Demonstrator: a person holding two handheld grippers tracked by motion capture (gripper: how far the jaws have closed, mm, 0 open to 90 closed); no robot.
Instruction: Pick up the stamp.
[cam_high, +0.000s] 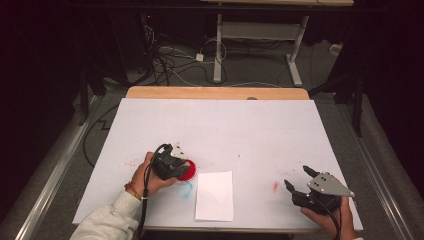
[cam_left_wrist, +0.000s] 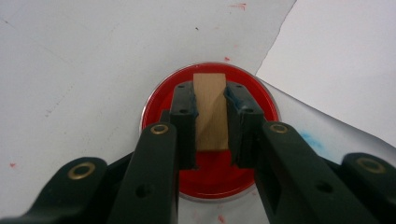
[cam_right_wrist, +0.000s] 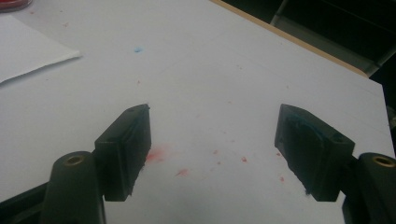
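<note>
A round clear dish of red paint (cam_left_wrist: 156, 100) sits on the white-covered table (cam_high: 225, 125). Above it my left gripper (cam_left_wrist: 210, 93) is shut on a small wooden block (cam_left_wrist: 210, 116), both pads pressing its sides, with the block's far end over the paint. In the high view the left gripper (cam_high: 172, 165) covers most of the dish (cam_high: 190, 171) at the front left. My right gripper (cam_high: 296, 175) rests at the front right, held in a hand. Its jaws stand wide open over bare table in the right gripper view (cam_right_wrist: 215, 126), with nothing between them.
A small white sheet of paper (cam_high: 215, 195) lies just right of the dish, near the front edge. A blue smear (cam_high: 185, 190) marks the table in front of the dish, and a red smear (cam_high: 275, 186) lies by the right gripper. Cables and desk legs (cam_high: 218, 55) stand beyond the far edge.
</note>
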